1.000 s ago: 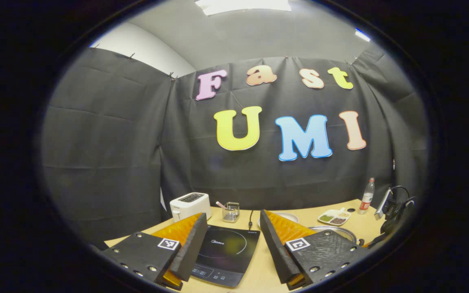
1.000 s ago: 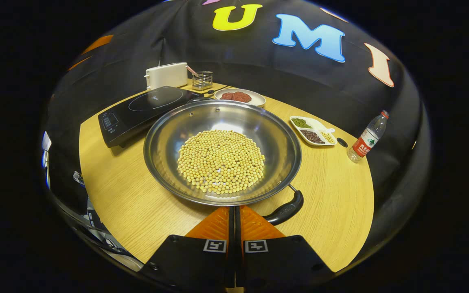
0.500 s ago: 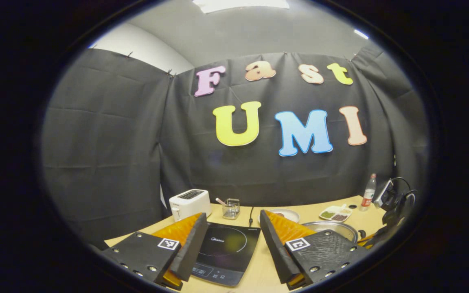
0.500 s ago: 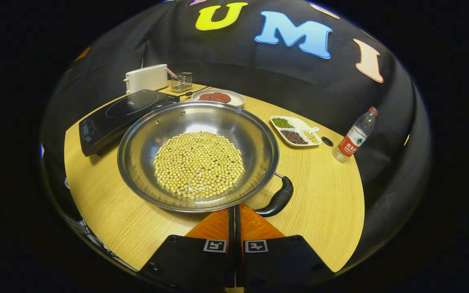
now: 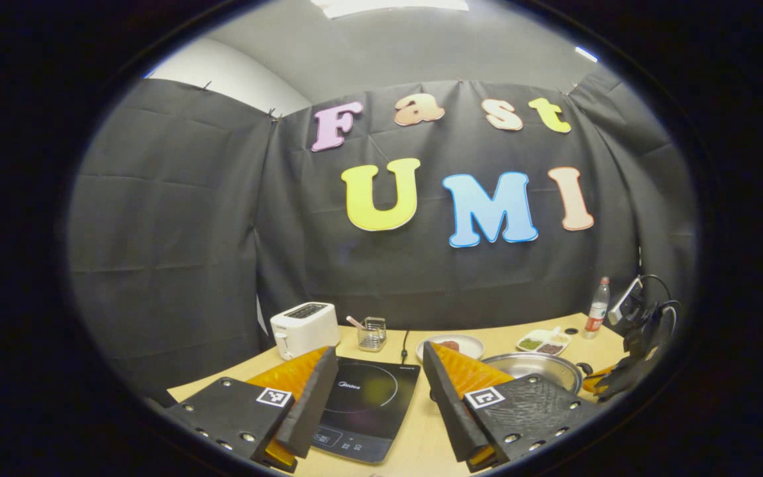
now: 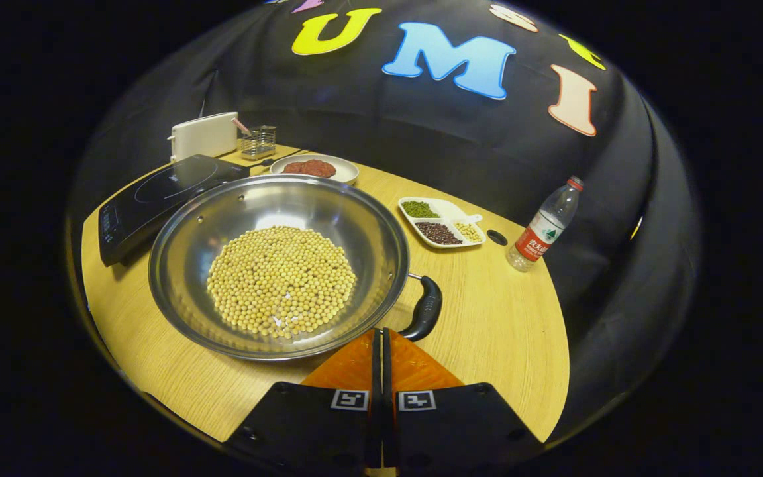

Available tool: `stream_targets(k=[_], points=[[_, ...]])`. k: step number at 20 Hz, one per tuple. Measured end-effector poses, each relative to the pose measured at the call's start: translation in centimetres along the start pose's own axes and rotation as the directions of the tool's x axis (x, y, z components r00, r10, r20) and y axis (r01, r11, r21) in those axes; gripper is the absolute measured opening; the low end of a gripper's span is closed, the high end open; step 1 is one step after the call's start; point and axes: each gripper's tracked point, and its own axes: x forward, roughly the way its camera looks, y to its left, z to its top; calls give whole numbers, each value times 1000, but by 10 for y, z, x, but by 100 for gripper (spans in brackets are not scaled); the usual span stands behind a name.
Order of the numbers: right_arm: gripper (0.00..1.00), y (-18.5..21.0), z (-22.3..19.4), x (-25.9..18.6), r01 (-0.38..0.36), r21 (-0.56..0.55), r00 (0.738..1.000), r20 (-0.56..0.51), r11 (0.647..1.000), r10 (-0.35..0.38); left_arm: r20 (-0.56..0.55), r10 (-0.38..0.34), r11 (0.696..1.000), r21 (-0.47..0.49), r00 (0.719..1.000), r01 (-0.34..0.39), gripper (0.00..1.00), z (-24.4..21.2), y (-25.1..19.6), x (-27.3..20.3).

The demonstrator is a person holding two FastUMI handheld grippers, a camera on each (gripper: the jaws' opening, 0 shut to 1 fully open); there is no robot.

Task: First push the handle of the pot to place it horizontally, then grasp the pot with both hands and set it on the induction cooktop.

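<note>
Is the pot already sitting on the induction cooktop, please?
No, the pot rests on the wooden table, beside the induction cooktop.

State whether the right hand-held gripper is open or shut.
Shut. In the right gripper view, the right hand-held gripper has its two fingers pressed together with nothing between them, close to the pot handle.

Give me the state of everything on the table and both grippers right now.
Pot: on the table, holding yellow beans, not on the cooktop.
Handle: at the pot's right rim, by the right gripper's tips.
Cooktop: bare.
Right gripper: shut, holding nothing.
Left gripper: open, above the cooktop.
Bottle: upright, capped.
Plate: holds red food.
Divided dish: holds beans.
Toaster: upright.
</note>
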Motion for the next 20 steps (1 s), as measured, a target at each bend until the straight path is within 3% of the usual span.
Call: stream_targets(k=[2,6,7,8,11,12,20], points=[[2,-15,13,-3,47,27,997,53,999,-49,-1,-14,1000,-2,1000,14,77,-2,-6,4],[3,-29,30,-16,56,123,990,118,991,-71,-4,-50,999,1,999,50,77,-7,-22,19],[10,-29,36,-24,45,150,989,135,988,-66,-2,-64,998,2,998,64,77,-7,-26,24],[19,-30,41,-24,42,177,986,150,983,-69,-3,-78,997,2,997,78,77,-10,-29,29],[95,-35,57,-37,38,244,976,200,969,-89,-38,-132,991,-12,991,132,77,-23,-44,51],[100,-35,60,-40,40,250,972,213,967,-95,-55,-151,989,-20,987,150,77,-28,-49,58],[99,-23,70,-35,9,302,974,211,953,-76,-198,-276,961,-26,941,276,77,-80,-96,107]])
